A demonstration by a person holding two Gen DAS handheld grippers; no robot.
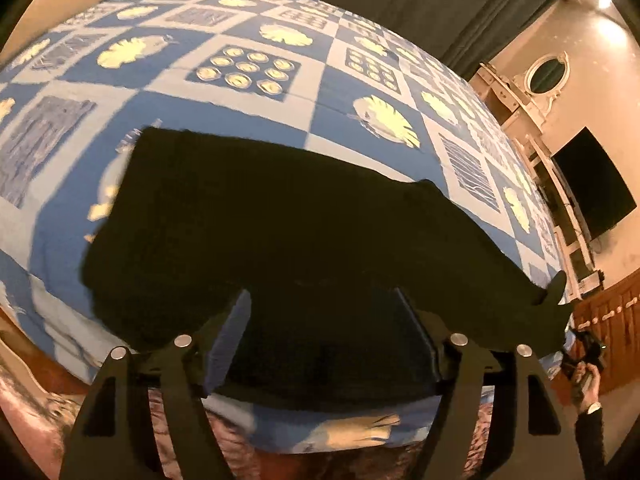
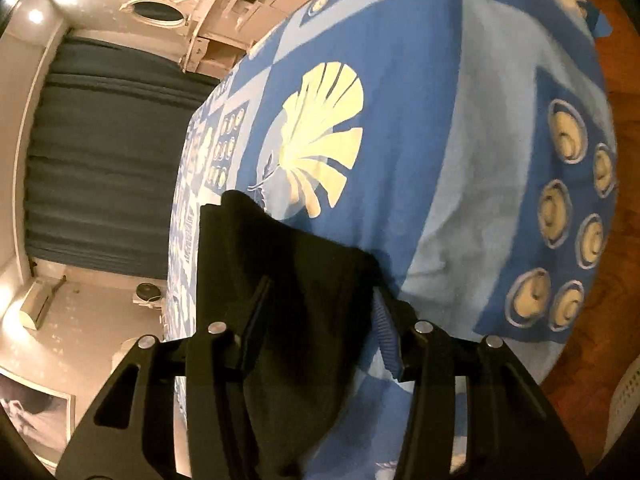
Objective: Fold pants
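Black pants (image 1: 280, 232) lie flat across the near side of a blue patterned bedspread (image 1: 280, 116), one leg stretching away to the right. My left gripper (image 1: 322, 296) hovers open over their near edge, its fingers wide apart and off the cloth. At the far right end of the leg, a hand (image 1: 586, 380) holds the other gripper. In the right wrist view, a bunched end of the pants (image 2: 304, 280) sits between the fingers of my right gripper (image 2: 320, 286). Its jaws stand apart, and the right ribbed pad (image 2: 386, 332) is bare beside the cloth.
The bed's edge and corner (image 2: 580, 312) drop to a wooden floor (image 2: 624, 80). A white basket (image 2: 624, 400) stands by the corner. A wall television (image 1: 592, 184), a white dresser with an oval mirror (image 1: 548, 72) and dark curtains (image 1: 420, 0) line the far side.
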